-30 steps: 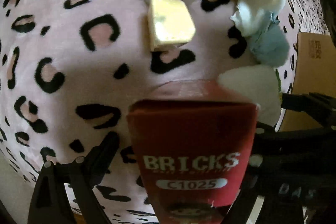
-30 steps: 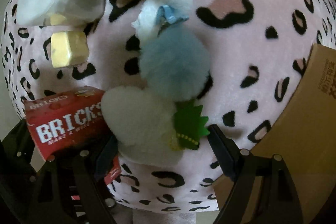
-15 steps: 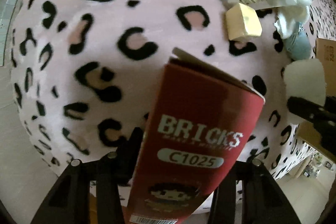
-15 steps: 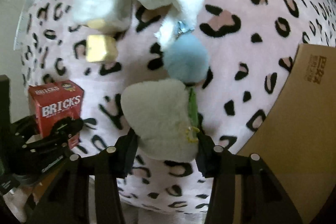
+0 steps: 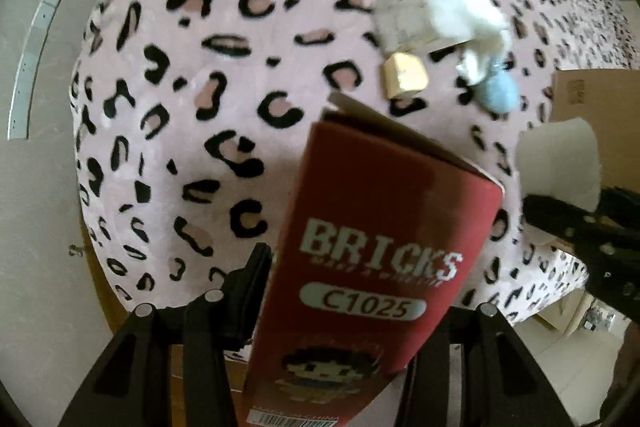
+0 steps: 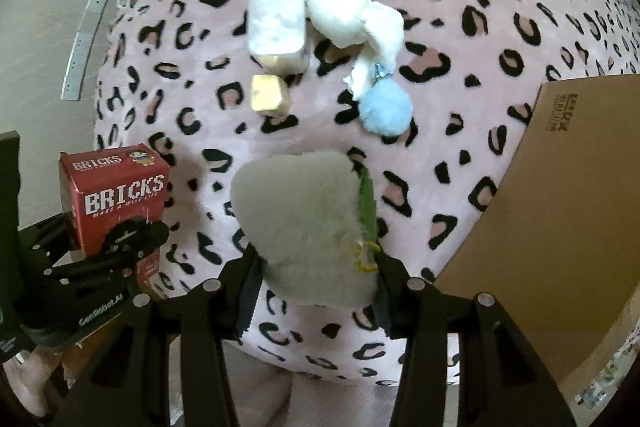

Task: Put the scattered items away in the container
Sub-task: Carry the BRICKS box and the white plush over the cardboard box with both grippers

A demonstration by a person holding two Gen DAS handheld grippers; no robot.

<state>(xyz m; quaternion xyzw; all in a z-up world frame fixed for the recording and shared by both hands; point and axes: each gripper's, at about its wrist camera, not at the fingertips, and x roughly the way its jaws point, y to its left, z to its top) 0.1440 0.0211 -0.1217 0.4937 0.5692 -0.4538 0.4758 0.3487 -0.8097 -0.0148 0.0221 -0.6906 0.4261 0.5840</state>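
Right tool gripping white plush toy; cardboard box right; red bricks box left

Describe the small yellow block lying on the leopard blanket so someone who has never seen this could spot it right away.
Start at the pink leopard-print blanket and find the clear packet lying next to the white plush toy. Just below that packet's lower end lies the yellow block. It is the only hard-edged, cube-like thing there, unlike the fluffy blue pompom to its right.

Both tools have closed: the left tool has lifted the red box off the blanket, the right tool the white plush.
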